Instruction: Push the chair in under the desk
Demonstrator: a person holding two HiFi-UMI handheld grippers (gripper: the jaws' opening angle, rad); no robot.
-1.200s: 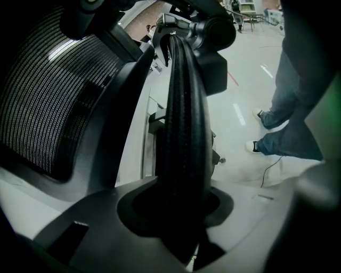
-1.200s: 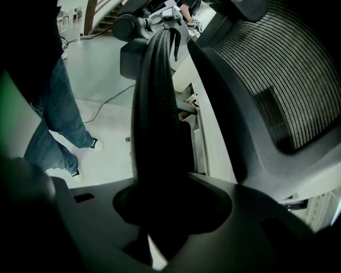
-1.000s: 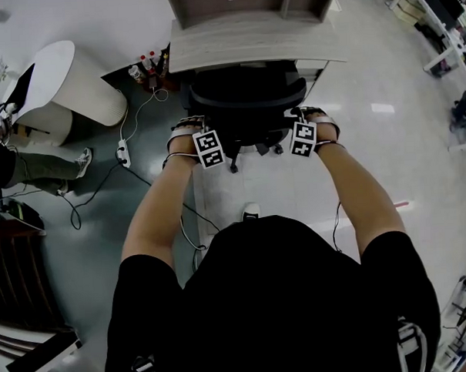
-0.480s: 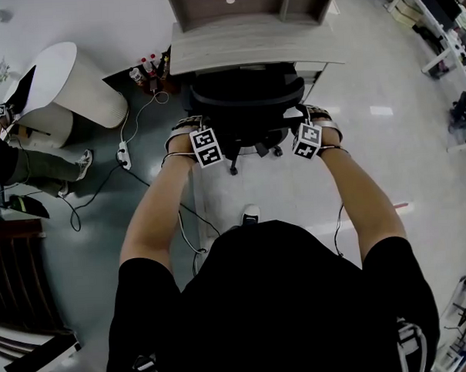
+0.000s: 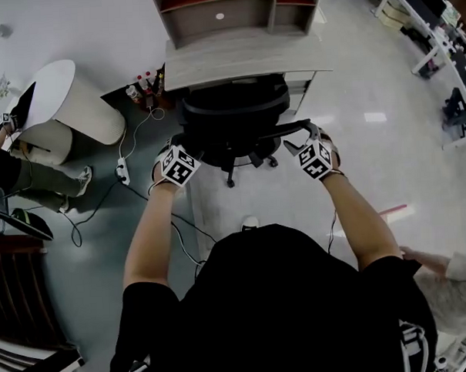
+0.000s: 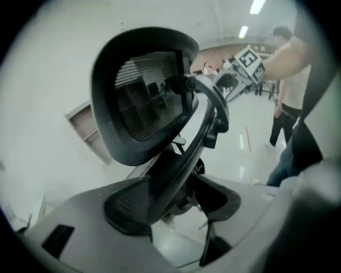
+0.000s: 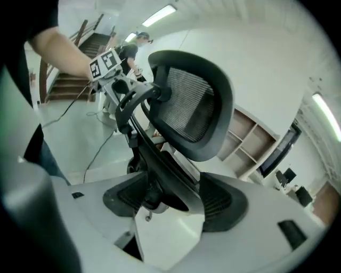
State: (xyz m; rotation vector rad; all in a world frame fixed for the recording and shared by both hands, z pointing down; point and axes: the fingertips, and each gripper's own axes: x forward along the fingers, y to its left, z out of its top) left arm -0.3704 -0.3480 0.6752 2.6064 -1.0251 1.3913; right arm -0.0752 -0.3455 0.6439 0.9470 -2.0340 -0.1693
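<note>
1. Left gripper: jaws have just been opening and now stand wide. The chair's curved back bar runs up through the gap; neither pad presses on it.
2. Right gripper: jaws swung wide, then eased in a touch. They are apart, with the same bar passing between them, and floor shows through the gap. No grip.
3. Head view: left gripper and right gripper sit at either end of the chair's back, both arms stretched forward, marker cubes facing up.
4. Chair: black, mesh-backed, hard against the front edge of the desk. Its seat is mostly hidden under the top, and the back stands out on the near side. A few castors show on the floor just below the back.
5. Mesh panel at the chair's top fills both gripper views, tilted in each.
6. Desk: pale wood-grain top, with an open shelf unit on its far side.
7. Left of the desk: bottles on the floor, and a white power strip with its cable trailing.
8. Lower right edge: another person's sleeve and hand.
</note>
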